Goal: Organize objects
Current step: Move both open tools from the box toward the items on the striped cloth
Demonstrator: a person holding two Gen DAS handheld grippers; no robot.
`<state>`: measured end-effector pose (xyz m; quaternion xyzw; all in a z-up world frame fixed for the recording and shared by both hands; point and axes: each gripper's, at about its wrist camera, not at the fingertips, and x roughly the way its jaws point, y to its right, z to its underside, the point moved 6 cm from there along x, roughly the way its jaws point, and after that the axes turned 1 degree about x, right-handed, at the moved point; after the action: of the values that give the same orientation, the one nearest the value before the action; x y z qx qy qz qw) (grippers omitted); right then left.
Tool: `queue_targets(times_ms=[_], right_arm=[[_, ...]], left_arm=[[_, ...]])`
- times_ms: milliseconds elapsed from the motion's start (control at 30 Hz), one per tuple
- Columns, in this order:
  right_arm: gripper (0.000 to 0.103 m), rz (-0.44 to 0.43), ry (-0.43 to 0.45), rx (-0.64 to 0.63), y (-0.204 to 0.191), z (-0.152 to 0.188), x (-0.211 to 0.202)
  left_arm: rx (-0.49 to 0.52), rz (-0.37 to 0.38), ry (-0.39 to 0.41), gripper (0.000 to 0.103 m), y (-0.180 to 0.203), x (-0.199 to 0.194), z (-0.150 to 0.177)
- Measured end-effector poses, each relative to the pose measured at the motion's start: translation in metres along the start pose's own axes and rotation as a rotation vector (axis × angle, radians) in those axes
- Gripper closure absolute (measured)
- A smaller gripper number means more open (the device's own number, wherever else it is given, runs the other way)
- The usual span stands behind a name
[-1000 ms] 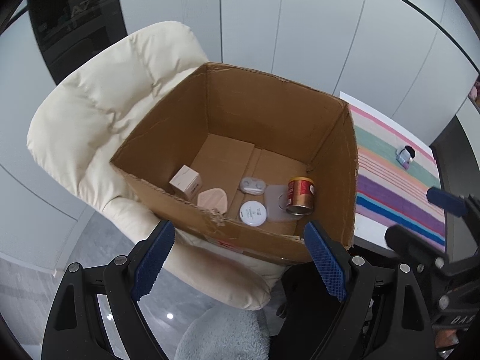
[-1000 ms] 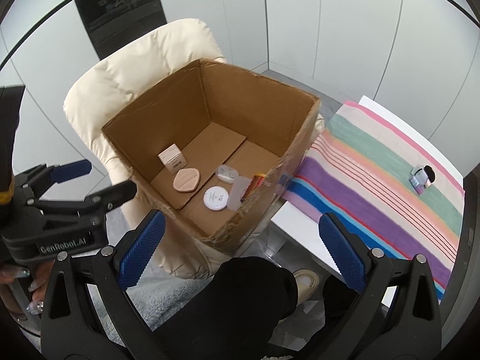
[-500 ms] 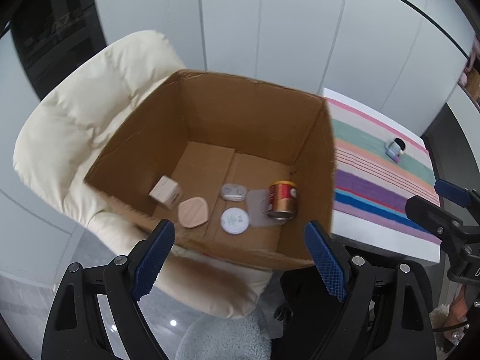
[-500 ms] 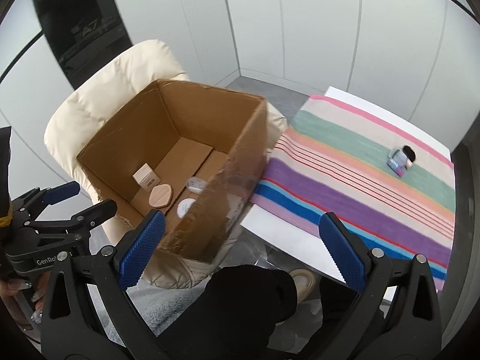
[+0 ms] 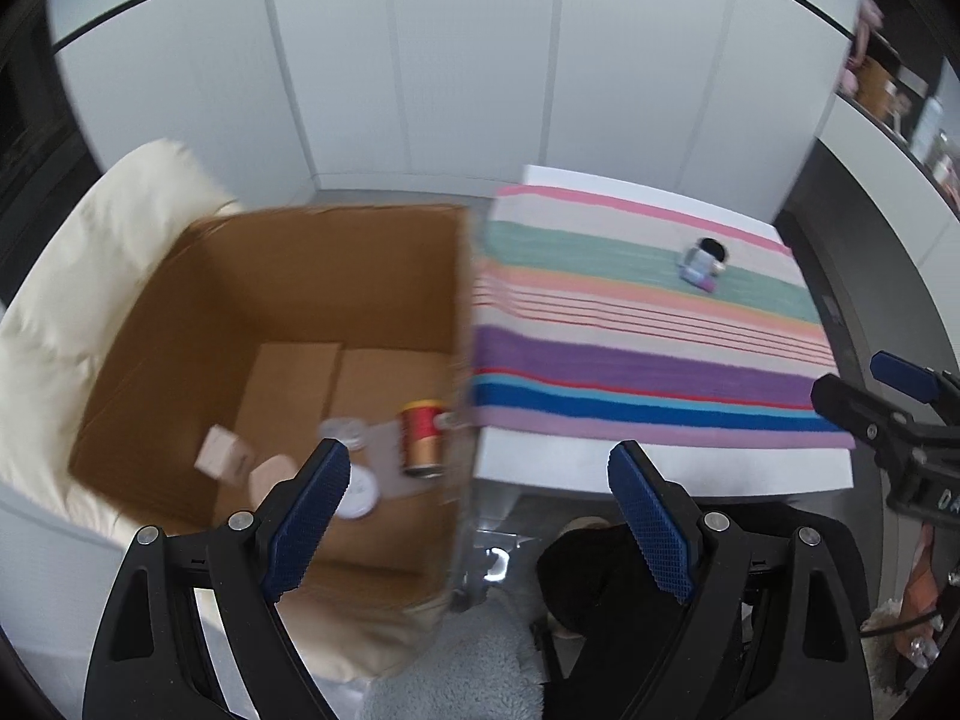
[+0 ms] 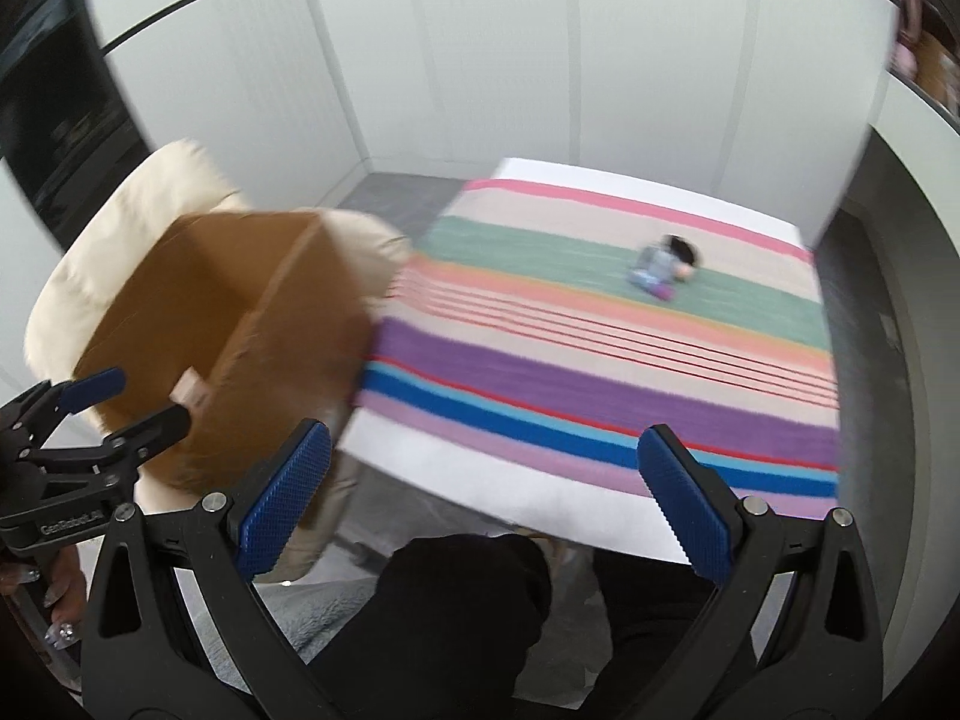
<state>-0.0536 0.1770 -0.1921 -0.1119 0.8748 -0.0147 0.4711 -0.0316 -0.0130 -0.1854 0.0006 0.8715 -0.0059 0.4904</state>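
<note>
Both grippers are carried above the scene with nothing between their pads. The left gripper [image 5: 477, 504] has its jaws spread wide and released, and the right gripper [image 6: 486, 501] is likewise spread and empty. This reads as a transit posture between a drop and the next pick, judged from how things lie. Ahead of the left gripper's fingers and overlapping the left finger sits the cardboard box [image 5: 300, 294], open-topped, resting on a cream padded chair [image 5: 78, 276]; the chair appears to serve as a stand that puts the box level with the table edge. Inside the box, just beyond the left fingertip, lie a red-and-gold can [image 5: 422, 435] on its side, a small pale carton [image 5: 219, 463], a peach rounded pad [image 5: 273, 477] and two white round lids or compacts, all motion-blurred. The remaining task object [image 6: 663, 267] is well ahead of the right gripper's fingers, roughly between them in line, lying on the green band of the striped cloth [image 6: 600, 360] that covers the white table [image 6: 456, 480]. It looks small, grey-blue with a black rounded end and a purple tip; blur prevents naming it more closely. It is alone on the cloth, so it is probably the last item to box.
</note>
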Motion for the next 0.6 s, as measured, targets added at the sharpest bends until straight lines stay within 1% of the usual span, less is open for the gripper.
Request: queue_targets(times_ms=[167, 267, 400, 467, 533, 600], right_arm=[[0.0, 0.067, 0.021, 0.097, 0.066, 0.004, -0.006], [0.0, 0.1, 0.033, 0.135, 0.099, 0.006, -0.006], [0.0, 0.126, 0.035, 0.179, 0.135, 0.011, -0.002], [0.0, 0.133, 0.031, 0.206, 0.152, 0.014, 0.001], [0.0, 0.139, 0.027, 0.226, 0.167, 0.017, 0.006], [0.0, 0.145, 0.024, 0.246, 0.181, 0.018, 0.012]], left_arm=[[0.07, 0.039, -0.012, 0.014, 0.046, 0.011, -0.011], [0.113, 0.063, -0.01, 0.014, 0.077, 0.016, -0.02], [0.143, 0.109, 0.001, 0.014, 0.116, 0.024, -0.037], [0.171, 0.113, 0.008, 0.014, 0.136, 0.033, -0.044], [0.197, 0.121, 0.005, 0.014, 0.154, 0.045, -0.049], [0.225, 0.151, 0.01, 0.014, 0.175, 0.063, -0.056]])
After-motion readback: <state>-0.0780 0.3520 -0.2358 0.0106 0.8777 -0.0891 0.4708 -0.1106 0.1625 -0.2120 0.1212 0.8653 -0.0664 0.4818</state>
